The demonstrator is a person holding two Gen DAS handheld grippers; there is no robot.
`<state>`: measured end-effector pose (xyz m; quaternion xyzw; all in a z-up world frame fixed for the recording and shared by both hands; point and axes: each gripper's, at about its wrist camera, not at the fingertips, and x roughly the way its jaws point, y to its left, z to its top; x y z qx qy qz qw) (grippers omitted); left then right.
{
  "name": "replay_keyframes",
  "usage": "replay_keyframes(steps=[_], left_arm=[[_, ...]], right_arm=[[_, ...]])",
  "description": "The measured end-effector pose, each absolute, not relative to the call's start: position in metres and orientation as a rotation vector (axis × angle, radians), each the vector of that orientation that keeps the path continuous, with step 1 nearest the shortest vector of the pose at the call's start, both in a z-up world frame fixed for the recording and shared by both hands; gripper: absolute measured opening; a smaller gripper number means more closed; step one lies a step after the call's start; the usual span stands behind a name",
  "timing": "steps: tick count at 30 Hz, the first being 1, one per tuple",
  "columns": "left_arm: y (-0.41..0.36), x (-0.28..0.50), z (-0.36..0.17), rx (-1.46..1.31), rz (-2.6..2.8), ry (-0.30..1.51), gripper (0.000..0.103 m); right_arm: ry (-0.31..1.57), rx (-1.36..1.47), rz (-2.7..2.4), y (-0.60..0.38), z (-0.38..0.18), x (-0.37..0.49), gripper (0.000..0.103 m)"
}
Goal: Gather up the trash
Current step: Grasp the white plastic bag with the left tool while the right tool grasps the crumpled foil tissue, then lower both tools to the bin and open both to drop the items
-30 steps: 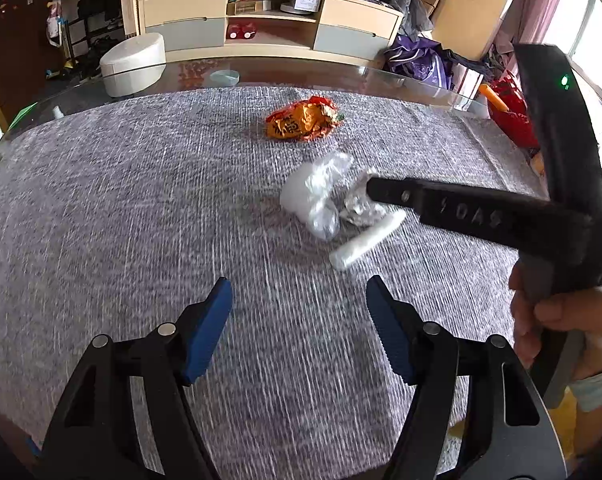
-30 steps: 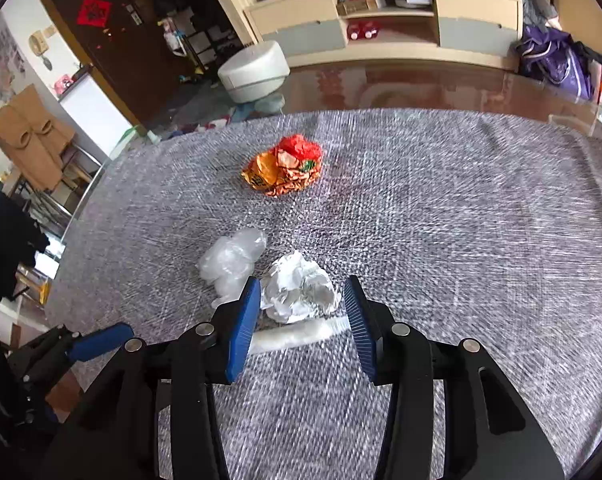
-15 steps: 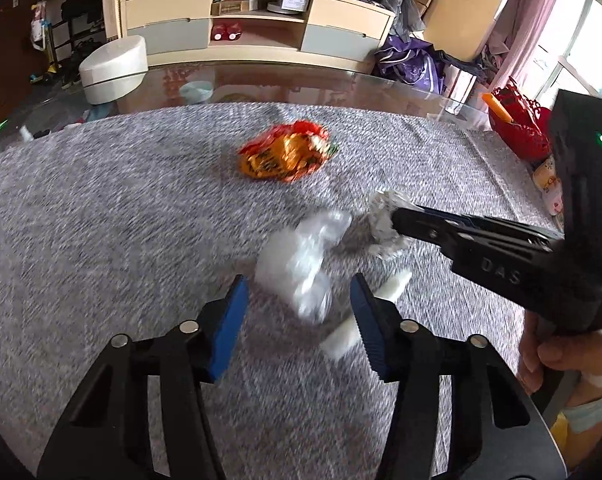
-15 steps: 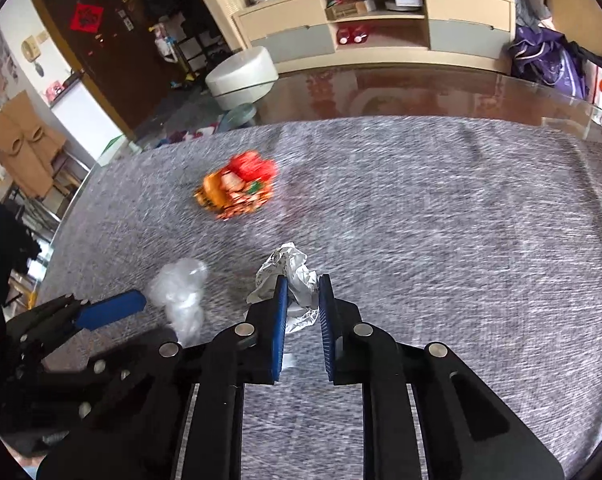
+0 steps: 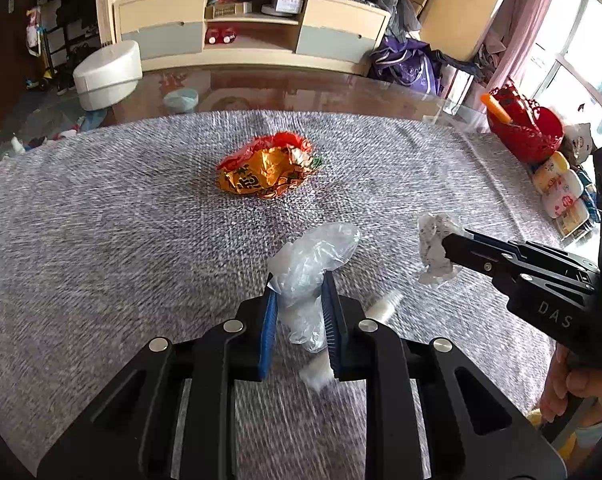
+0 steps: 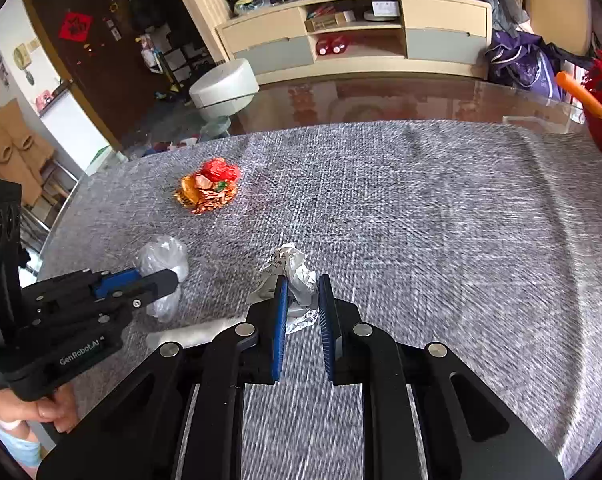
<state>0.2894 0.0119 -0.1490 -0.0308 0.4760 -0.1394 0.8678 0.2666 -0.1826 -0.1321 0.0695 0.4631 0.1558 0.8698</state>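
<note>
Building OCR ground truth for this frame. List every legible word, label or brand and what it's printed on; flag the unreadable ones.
"GenRobot.AI": white print on the black body of the left tongs, right wrist view.
"DAS": grey letters on the black body of the right tongs, left wrist view; cut off after that.
Crumpled orange and red foil snack wrapper: black print, too crumpled to read.
Red paper sign on the dark door: too small to read.

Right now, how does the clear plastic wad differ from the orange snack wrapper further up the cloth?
The clear plastic wad is see-through and colourless; the orange snack wrapper is shiny orange and red foil. The wad sits between the pads of the left gripper, whose jaws are closing on it; the wrapper lies untouched on the grey cloth, farther from both grippers. Both are crumpled.
</note>
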Motion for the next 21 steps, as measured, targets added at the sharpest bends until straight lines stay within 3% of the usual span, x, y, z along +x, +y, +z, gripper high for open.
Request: replay_keyframes(steps=[12, 21], left_arm=[[0.014, 0.181, -0.097, -0.083, -0.299, 0.907, 0.020], [0.008, 0.092, -0.112, -0.079, -0.325, 0.927, 0.020]], right_arm=[[0.897, 0.097, 0.315, -0.193, -0.085, 0.178, 0.017], [0.927, 0.095, 0.321, -0.198, -0.098, 0.095, 0.017]])
